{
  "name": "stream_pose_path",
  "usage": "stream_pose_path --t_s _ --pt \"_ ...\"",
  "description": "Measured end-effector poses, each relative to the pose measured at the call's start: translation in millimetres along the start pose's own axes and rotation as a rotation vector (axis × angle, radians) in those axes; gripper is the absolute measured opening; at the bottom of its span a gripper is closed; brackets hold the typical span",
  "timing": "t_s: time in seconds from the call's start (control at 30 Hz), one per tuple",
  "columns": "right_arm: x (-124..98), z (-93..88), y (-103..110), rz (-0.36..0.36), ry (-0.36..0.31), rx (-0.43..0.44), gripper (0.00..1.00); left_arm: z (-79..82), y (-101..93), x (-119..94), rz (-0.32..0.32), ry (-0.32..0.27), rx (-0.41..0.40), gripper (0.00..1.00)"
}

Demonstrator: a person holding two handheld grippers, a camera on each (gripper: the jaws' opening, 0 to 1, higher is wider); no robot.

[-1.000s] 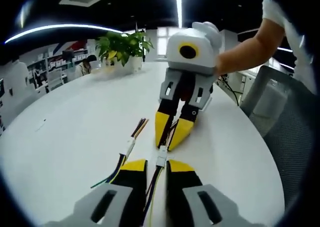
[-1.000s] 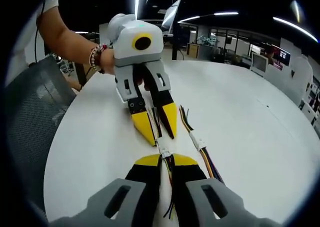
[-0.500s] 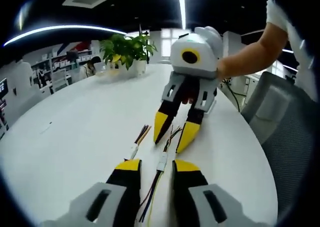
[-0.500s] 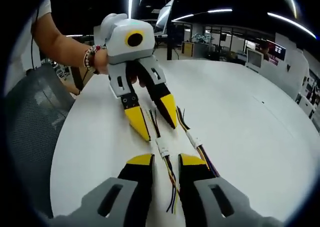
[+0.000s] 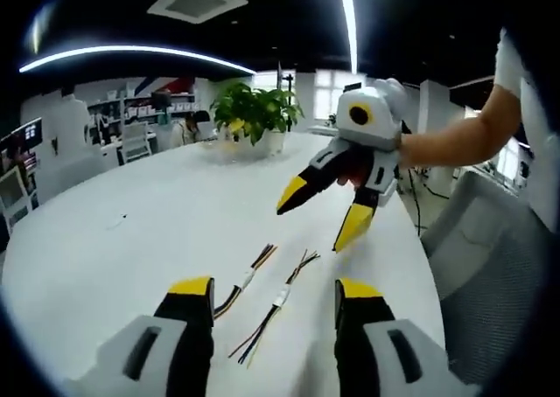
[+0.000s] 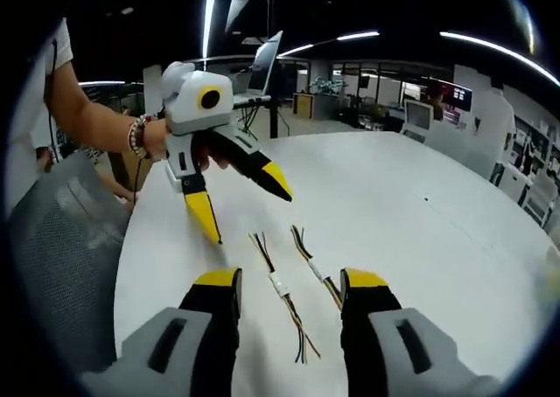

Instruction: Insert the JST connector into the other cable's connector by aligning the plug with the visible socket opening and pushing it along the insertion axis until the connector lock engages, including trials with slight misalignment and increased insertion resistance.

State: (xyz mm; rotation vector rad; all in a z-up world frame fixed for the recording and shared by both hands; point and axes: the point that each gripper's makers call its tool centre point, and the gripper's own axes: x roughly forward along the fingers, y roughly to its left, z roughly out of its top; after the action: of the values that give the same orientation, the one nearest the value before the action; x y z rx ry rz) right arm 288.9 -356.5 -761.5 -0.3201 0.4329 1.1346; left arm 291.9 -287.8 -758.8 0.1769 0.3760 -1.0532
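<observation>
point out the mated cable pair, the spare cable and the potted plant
mated cable pair (image 5: 281, 297), left gripper view, on its white joined connector
spare cable (image 5: 248, 278), left gripper view, on its white connector
potted plant (image 5: 254, 110), left gripper view, on the leaves

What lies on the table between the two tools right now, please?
Two joined cable assemblies lie there side by side: one nearer the left tool, another beside it, seen in the right gripper view on bare white table.
</observation>
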Motion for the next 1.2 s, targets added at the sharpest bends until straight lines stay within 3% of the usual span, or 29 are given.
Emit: stream_pose_path --t_s 0.07,0.23,0.37,0.53,0.73,0.97,1.2 --pt "-7.8 3.6 1.6 -0.022 -0.003 -0.004 0.49 9.9 -4.9 -8.9 0.003 -0.041 -0.067 0.54" --pt "-28.1 20.4 7.6 -0.059 -0.059 0.050 0.56 30.6 -9.6 -32.7 0.053 -0.106 -0.065 0.63" --pt "-48.5 35.2 11.1 -0.123 -0.120 0.059 0.61 32.5 -15.3 -50.6 0.069 -0.132 -0.133 0.66" --pt "-69.2 40.6 15.7 -0.193 -0.165 0.118 0.76 25.6 -18.1 -76.0 0.139 -0.146 -0.147 0.73" --pt "-91.5 44.5 31.1 -0.247 -0.231 0.160 0.74 20.6 -21.0 -109.8 0.220 -0.211 -0.220 0.74" --pt "-117.3 43.0 47.8 -0.283 -0.295 0.207 0.73 13.3 -38.5 -137.7 0.260 -0.240 -0.250 0.74" --pt "-152.7 23.7 61.8 -0.376 -0.351 0.287 0.71 -6.1 -65.7 -153.0 0.269 -0.232 -0.281 0.75"
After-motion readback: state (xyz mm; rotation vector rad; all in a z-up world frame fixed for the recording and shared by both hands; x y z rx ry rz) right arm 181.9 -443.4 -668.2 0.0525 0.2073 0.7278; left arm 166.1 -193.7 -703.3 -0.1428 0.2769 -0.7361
